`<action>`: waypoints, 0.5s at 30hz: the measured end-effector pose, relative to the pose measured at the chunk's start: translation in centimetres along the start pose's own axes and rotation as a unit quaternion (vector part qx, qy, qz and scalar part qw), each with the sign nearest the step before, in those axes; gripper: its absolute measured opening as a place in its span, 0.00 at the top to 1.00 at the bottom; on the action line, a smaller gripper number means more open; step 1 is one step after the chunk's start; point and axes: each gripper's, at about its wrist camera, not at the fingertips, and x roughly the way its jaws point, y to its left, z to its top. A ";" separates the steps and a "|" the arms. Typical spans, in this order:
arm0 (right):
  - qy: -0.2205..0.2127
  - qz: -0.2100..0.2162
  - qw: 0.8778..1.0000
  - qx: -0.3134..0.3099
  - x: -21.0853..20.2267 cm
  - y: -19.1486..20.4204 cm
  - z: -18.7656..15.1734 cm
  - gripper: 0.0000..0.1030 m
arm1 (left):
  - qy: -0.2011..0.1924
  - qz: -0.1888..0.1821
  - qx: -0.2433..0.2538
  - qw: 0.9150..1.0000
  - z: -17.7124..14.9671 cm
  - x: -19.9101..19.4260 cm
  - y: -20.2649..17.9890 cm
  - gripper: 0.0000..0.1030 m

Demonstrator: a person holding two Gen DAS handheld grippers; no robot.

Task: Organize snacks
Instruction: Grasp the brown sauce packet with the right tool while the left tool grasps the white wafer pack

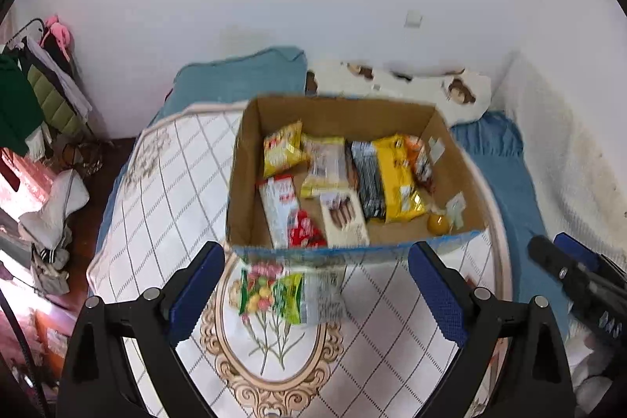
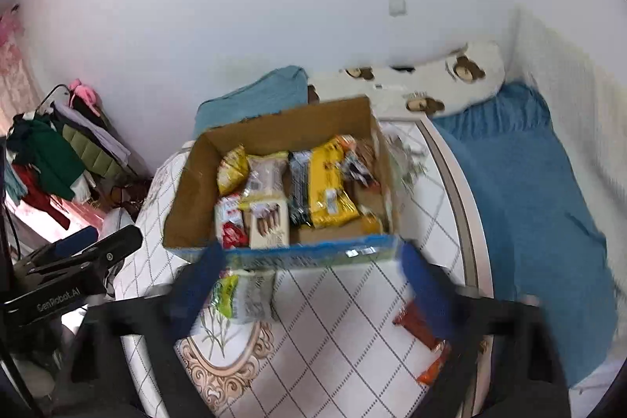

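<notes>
Hovering with jaws apart and empty, the left gripper [image 1: 311, 290] and right gripper [image 2: 313, 286] frame a light, crinkly candy bag [image 1: 288, 294], best pinched at its edge, beside the box [image 1: 250, 183].

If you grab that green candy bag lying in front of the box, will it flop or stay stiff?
The candy bag looks like thin shiny plastic, so it would probably bend and crinkle. It lies flat on the table, so it likely won't roll. The round sweets pictured on it suggest loose pieces that might shift inside. It seems light for its size.
</notes>
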 end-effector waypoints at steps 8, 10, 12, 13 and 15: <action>0.070 -0.035 0.991 0.105 3.9 -9.6 -4.4 0.29 | 0.075 0.017 -0.001 0.997 -3.5 5.8 -0.2 0.07; 0.122 -0.048 0.987 0.097 6.8 -11.6 -5.5 0.19 | 0.095 0.027 0.001 0.995 -4.4 7.6 -0.2 0.07; 0.158 -0.064 0.983 0.061 10.0 -12.6 -6.7 0.19 | 0.114 0.034 0.006 0.993 -5.3 9.1 -0.2 0.07; 0.175 -0.074 0.981 0.038 11.5 -12.7 -7.1 0.19 | 0.122 0.039 0.011 0.992 -5.8 9.8 -0.1 0.07; 0.210 -0.084 0.974 -0.007 14.7 -12.7 -8.2 0.19 | 0.140 0.046 0.019 0.989 -6.8 11.2 0.0 0.07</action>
